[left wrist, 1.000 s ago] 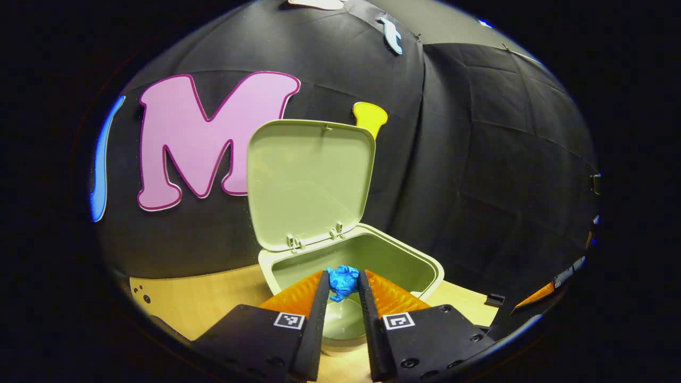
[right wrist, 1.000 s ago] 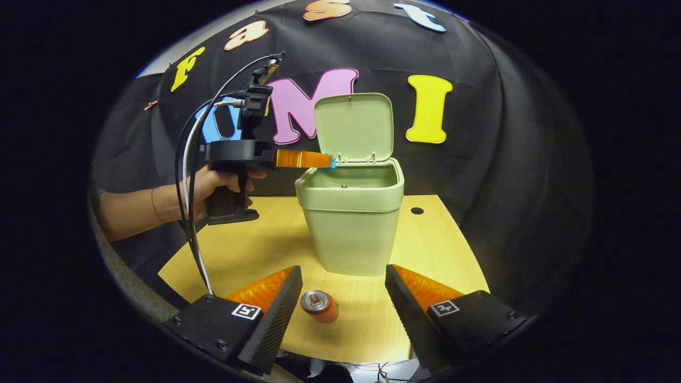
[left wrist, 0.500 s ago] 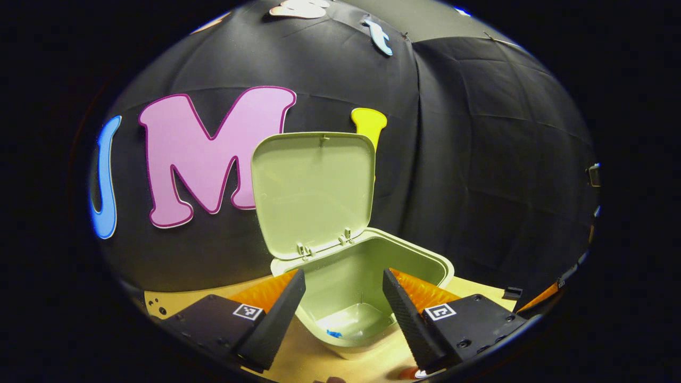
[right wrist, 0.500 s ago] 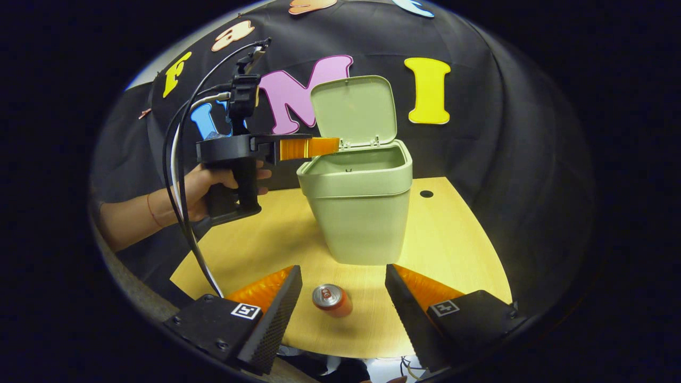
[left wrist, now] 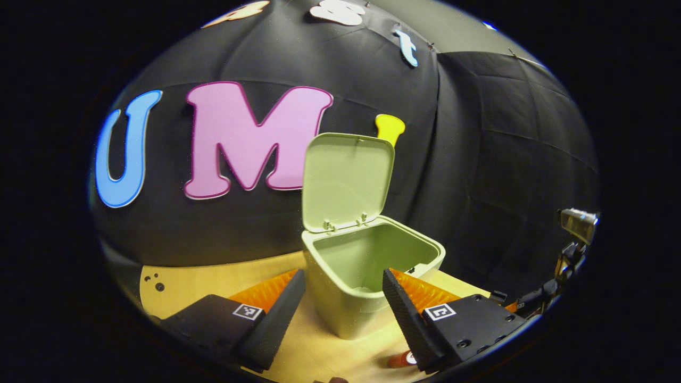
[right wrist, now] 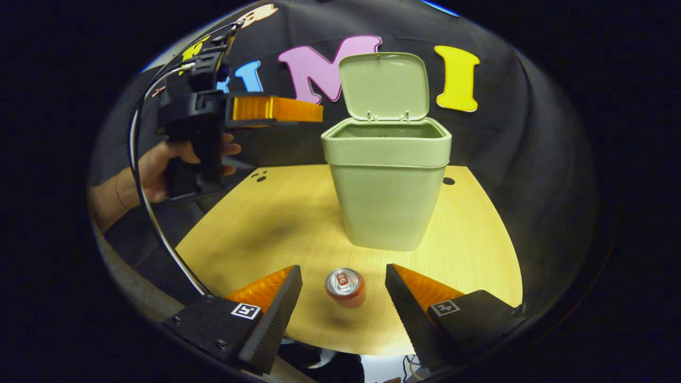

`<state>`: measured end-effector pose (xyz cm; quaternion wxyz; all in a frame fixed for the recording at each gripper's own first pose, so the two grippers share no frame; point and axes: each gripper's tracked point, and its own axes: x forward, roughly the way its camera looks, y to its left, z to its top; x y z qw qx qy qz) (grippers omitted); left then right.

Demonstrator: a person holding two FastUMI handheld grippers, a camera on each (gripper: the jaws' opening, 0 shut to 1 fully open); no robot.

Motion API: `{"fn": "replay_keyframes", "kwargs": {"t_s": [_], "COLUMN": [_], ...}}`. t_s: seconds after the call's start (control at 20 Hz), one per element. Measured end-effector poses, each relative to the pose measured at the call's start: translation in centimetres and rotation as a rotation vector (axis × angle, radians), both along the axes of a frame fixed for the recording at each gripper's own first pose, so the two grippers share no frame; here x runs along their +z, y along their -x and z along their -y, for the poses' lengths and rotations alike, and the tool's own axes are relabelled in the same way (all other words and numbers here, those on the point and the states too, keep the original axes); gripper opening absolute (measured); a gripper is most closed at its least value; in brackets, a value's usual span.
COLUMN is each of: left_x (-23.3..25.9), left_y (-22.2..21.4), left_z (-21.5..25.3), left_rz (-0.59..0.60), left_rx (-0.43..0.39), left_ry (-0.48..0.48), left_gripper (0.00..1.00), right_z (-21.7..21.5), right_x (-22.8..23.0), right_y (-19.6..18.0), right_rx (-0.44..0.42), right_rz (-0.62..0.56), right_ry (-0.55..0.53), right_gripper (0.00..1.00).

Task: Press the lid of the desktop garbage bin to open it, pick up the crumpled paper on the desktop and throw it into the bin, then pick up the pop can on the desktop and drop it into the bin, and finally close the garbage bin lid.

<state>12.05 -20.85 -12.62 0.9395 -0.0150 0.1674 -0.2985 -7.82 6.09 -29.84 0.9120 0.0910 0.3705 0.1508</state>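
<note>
Red pop can (right wrist: 345,286) stands between the right tongs' (right wrist: 343,298) spread tips.

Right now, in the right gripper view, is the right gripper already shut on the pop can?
No: the right gripper is open, its fingers standing apart on either side of the upright pop can without touching it.

Green bin (left wrist: 351,298) on wooden desk (left wrist: 213,282), lid (left wrist: 346,181) upright, left gripper (left wrist: 343,298) fingers apart, empty.
</note>
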Motion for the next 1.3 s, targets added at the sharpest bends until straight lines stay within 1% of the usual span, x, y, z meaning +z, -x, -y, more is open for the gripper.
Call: {"fn": "replay_keyframes", "kwargs": {"t_s": [0.15, 0.45, 0.65, 0.9, 1.2, 1.25, 1.3], "left_x": [-1.0, -4.1, -5.4, -6.2, -6.9, -7.1, -7.3], "left_y": [1.6, 5.3, 6.9, 8.2, 9.0, 9.0, 9.1], "left_z": [-3.7, -10.8, -14.1, -16.7, -19.0, -19.4, -19.8], "left_rz": [-0.038, -0.129, -0.154, -0.174, -0.183, -0.186, -0.19], "left_rx": [0.048, 0.176, 0.238, 0.298, 0.338, 0.344, 0.35], "left_ry": [-0.003, -0.008, -0.022, -0.029, -0.043, -0.045, -0.044], "left_gripper": [0.96, 0.95, 0.94, 0.94, 0.94, 0.94, 0.94], "right_z": [-0.7, -2.1, -2.7, -3.2, -3.7, -3.9, -3.9], "right_x": [-2.4, -6.1, -8.2, -10.7, -12.8, -13.0, -13.2], "right_y": [0.2, -0.3, -0.7, -0.9, -1.5, -1.7, -1.4], "right_rx": [0.038, 0.13, 0.162, 0.206, 0.216, 0.216, 0.215], "right_rz": [-0.033, -0.083, -0.12, -0.173, -0.259, -0.268, -0.288], "right_ry": [0.032, 0.082, 0.11, 0.143, 0.159, 0.153, 0.148], "right_gripper": [0.99, 0.99, 0.99, 0.99, 0.99, 0.99, 0.95]}}
